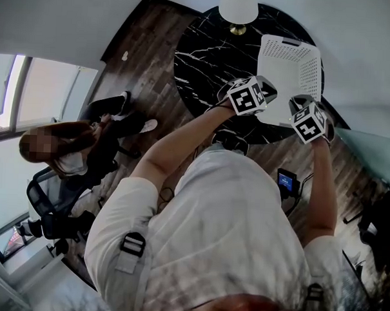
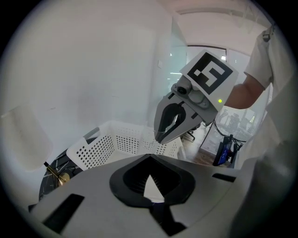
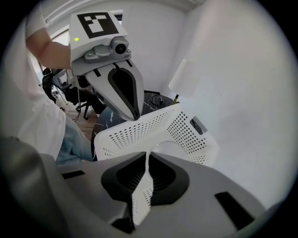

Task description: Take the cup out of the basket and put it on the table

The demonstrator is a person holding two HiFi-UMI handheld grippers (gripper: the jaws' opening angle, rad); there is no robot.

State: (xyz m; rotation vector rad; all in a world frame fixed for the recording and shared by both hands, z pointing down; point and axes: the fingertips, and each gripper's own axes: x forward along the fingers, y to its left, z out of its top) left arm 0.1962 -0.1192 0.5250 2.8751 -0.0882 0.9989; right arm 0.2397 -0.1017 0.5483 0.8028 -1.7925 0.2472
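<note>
A white perforated basket (image 1: 303, 71) stands on the right side of a round black marble table (image 1: 202, 55). In the right gripper view a pale rounded rim, perhaps the cup (image 3: 170, 148), shows inside the basket (image 3: 139, 130); the head view does not show it. My left gripper (image 1: 259, 90) hovers at the basket's near left corner, jaws closed with nothing between them (image 2: 150, 159). My right gripper (image 1: 311, 119) hangs beside it over the basket's near edge, its jaws closed to a thin slit (image 3: 146, 155). Each gripper shows in the other's view: the right gripper (image 2: 171, 122), the left gripper (image 3: 124, 95).
A lamp with a white shade and brass base (image 1: 238, 8) stands at the table's far edge behind the basket. A person sits on an office chair (image 1: 57, 197) at the left. A small device with a blue screen (image 1: 286, 180) is on the wooden floor. White walls close in behind.
</note>
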